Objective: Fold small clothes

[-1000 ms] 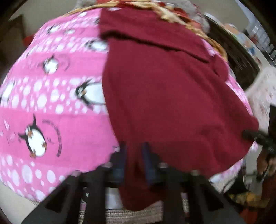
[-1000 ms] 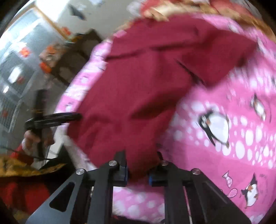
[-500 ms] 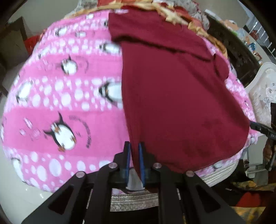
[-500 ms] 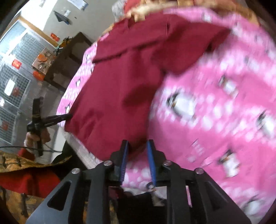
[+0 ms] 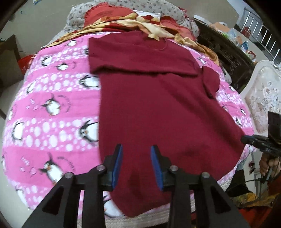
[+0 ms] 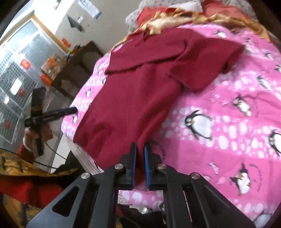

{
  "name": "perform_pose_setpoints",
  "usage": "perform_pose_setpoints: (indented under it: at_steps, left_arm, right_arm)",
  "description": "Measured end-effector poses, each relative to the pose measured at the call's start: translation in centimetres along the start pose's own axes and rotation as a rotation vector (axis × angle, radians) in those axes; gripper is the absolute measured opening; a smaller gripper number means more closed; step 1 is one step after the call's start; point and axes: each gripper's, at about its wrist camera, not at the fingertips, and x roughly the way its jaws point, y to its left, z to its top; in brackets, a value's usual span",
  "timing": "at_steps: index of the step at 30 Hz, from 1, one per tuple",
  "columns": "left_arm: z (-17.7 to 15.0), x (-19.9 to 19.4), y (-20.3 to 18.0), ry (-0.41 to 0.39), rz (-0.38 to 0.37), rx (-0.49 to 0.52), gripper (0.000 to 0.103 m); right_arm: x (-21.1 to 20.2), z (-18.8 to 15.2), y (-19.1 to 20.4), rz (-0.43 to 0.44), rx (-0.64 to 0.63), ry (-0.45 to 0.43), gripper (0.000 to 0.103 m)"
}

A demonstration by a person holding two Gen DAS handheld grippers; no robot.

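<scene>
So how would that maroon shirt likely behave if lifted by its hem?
The maroon shirt probably sags limp: it drapes over the bed edge and follows the pink penguin blanket. It looks like light, thin cloth. Its folded sleeve may fall open.

So we've got a bed (image 5: 26, 175) here, covered in a bright pink blanket (image 5: 52, 126) printed with penguins and white dots. It hangs over the near edge, where a bit of woven mat (image 5: 154, 215) peeks out underneath. Lying flat on the blanket is a dark red shirt (image 5: 158, 108), spread lengthwise, hem toward us and hanging a little over the bed's edge, one sleeve folded across the chest. Up at the head end we can see a rumpled red-and-gold cloth (image 5: 140, 24) touching the shirt's collar area, and behind that a grey floral pillow (image 5: 79, 14) with a red cushion (image 5: 105, 12) on it.
</scene>
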Motion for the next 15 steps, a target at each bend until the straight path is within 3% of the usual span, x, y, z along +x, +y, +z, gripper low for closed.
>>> perform_pose_setpoints:
  at_steps: [2, 4, 6, 8, 10, 12, 15]
  left_arm:
    - [0.5, 1.2, -0.9, -0.012, -0.019, 0.001, 0.035]
    - [1.0, 2.5, -1.8, -0.011, -0.02, -0.001, 0.036]
    - [1.4, 3.3, -2.7, -0.02, -0.024, 0.013, 0.042]
    - [1.6, 4.1, -3.5, -0.025, -0.03, 0.019, 0.053]
    - [1.9, 5.2, -4.1, -0.019, -0.035, 0.02, 0.061]
    - [2.1, 6.6, -4.6, -0.001, -0.024, 0.017, 0.063]
    - [2.2, 8.1, -5.1, 0.038, -0.023, 0.021, 0.063]
  right_arm:
    - [1.5, -0.3, -1.4, -0.093, 0.028, 0.061, 0.033]
    - [1.8, -0.1, -1.9, -0.095, 0.046, 0.075, 0.033]
    - [0.6, 1.1, -1.8, -0.08, 0.044, 0.024, 0.039]
    - [-0.4, 2.6, -1.9, -0.094, 0.043, -0.065, 0.057]
    - [-0.4, 4.3, -2.7, -0.129, 0.089, -0.142, 0.067]
    - [0.6, 5.9, -4.6, -0.132, 0.186, -0.201, 0.067]
    - [3.2, 8.2, -7.4, -0.125, 0.306, -0.208, 0.067]
